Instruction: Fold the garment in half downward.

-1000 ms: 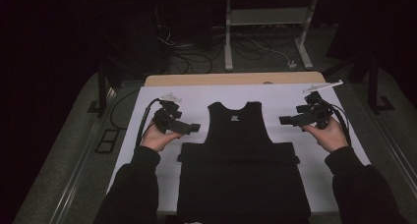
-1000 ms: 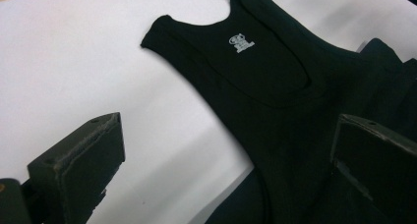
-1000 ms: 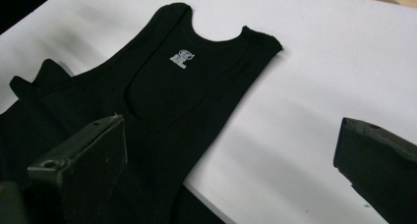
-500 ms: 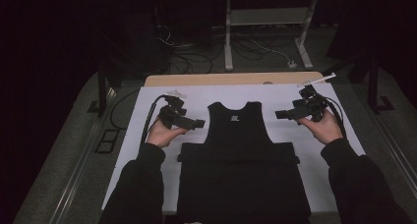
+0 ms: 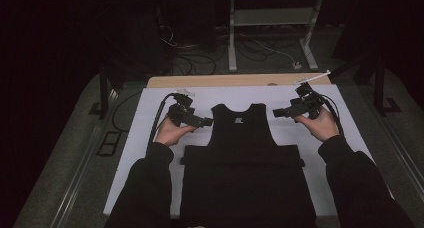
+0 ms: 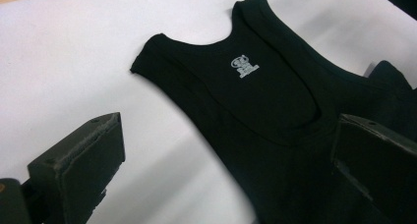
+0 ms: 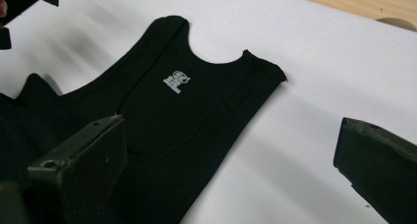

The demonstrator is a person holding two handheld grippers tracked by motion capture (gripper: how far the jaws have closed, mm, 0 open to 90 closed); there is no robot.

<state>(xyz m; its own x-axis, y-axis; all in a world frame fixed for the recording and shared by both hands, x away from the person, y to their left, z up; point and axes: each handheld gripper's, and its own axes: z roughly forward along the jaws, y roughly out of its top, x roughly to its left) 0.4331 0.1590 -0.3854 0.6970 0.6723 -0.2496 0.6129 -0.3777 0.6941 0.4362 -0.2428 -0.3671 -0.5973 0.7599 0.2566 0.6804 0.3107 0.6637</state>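
A black sleeveless top (image 5: 243,153) lies flat on the white sheet (image 5: 145,153), neck at the far end, a small white logo (image 6: 244,66) inside the collar. Its lower part looks folded up into a wider band. My left gripper (image 5: 207,122) hovers at the top's left shoulder strap, and in the left gripper view the gripper (image 6: 228,170) is wide open and empty above the strap. My right gripper (image 5: 276,113) hovers by the right strap. In the right gripper view the gripper (image 7: 228,165) is also wide open and empty, with the top (image 7: 162,116) below its left jaw.
The sheet covers a wooden table whose far edge (image 5: 225,81) stays bare. Beyond it stand a metal frame (image 5: 272,23) and loose cables on a dark floor. A dark frame-like object (image 5: 107,143) lies on the floor at the left. Bare sheet flanks the top on both sides.
Both grippers have moved away from the person and slightly inward, closing on the top's shoulder straps. The top has not moved.
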